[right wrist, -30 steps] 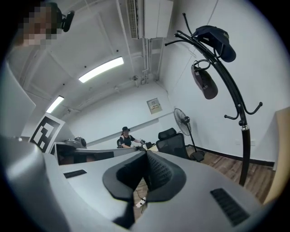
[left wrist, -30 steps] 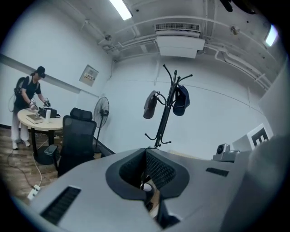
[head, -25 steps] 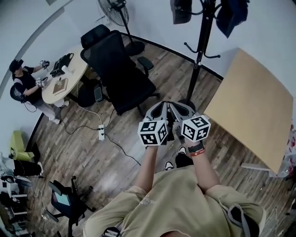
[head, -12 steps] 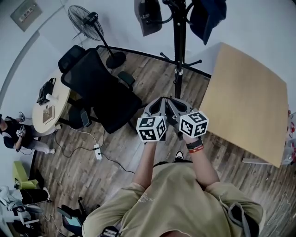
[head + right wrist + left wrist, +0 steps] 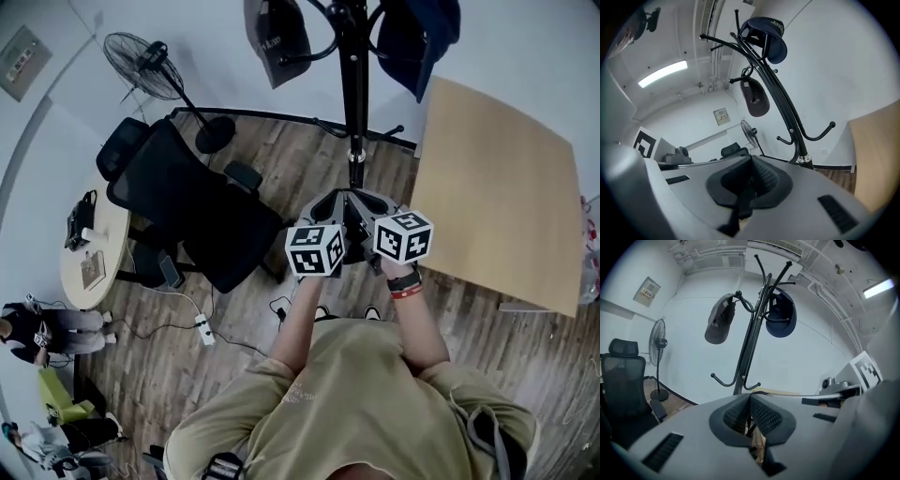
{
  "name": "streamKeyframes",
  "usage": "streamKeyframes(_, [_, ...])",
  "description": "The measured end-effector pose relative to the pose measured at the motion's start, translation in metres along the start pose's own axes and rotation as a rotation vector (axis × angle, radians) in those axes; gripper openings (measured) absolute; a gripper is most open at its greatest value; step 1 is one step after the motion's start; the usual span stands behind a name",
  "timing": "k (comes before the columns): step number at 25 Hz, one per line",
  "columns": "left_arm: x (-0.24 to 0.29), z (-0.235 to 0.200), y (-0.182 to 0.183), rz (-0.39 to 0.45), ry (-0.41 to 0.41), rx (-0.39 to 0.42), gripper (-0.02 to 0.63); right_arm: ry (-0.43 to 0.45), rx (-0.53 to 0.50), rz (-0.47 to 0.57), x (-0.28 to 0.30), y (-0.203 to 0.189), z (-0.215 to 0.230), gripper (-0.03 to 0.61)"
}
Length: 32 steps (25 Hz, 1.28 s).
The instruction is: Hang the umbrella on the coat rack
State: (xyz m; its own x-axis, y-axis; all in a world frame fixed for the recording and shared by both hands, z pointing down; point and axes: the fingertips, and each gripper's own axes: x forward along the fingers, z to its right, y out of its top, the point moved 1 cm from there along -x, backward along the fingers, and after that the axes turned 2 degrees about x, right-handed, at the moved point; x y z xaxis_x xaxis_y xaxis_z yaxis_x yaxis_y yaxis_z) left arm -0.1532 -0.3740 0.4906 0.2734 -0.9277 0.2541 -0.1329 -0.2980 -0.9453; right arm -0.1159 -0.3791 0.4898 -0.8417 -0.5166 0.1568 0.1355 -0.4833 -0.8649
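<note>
The person has stepped closer, so the coat rack (image 5: 353, 94) now stands right ahead, and I think the hanging can start soon. I count one big wooden table (image 5: 497, 187), one black chair (image 5: 187, 216), one coat rack, one fan (image 5: 141, 61) and two caps (image 5: 277, 37) on the rack. There are two tongs, the left tongs (image 5: 750, 416) and right tongs (image 5: 750, 180), each pinched shut on a thin dark piece, likely the umbrella (image 5: 739, 206), mostly hidden under them.

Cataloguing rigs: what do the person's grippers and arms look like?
Left gripper and right gripper: grey shells, dark ribbed pads, each with a white cube of black square markers. Beige short-sleeved shirt; black and red bands on the right wrist.
</note>
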Motion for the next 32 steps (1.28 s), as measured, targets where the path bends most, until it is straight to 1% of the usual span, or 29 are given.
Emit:
streamKeyframes(3, [0.008, -0.005, 0.001, -0.032, -0.053, 0.023, 0.023, -0.045, 0.048, 0.016, 0.006, 0.0, 0.006, 0.015])
streamKeyframes(6, [0.021, -0.008, 0.001, -0.045, -0.106, 0.033, 0.023, -0.091, 0.055, 0.024, 0.01, 0.003, 0.014, 0.015])
streamKeyframes(8, [0.027, -0.012, -0.001, -0.052, -0.128, 0.04, 0.023, -0.113, 0.055, 0.023, 0.014, 0.003, 0.02, 0.015])
streamKeyframes(13, [0.039, -0.016, -0.006, -0.084, -0.168, 0.063, 0.023, -0.157, 0.097, 0.027, 0.017, -0.003, 0.033, 0.015])
streamKeyframes(23, [0.06, -0.026, -0.022, -0.132, -0.209, 0.039, 0.023, -0.219, 0.114, -0.001, 0.028, -0.01, 0.057, 0.015])
streamKeyframes(32, [0.074, -0.033, -0.03, -0.151, -0.218, 0.027, 0.023, -0.229, 0.116, -0.021, 0.034, -0.014, 0.073, 0.015])
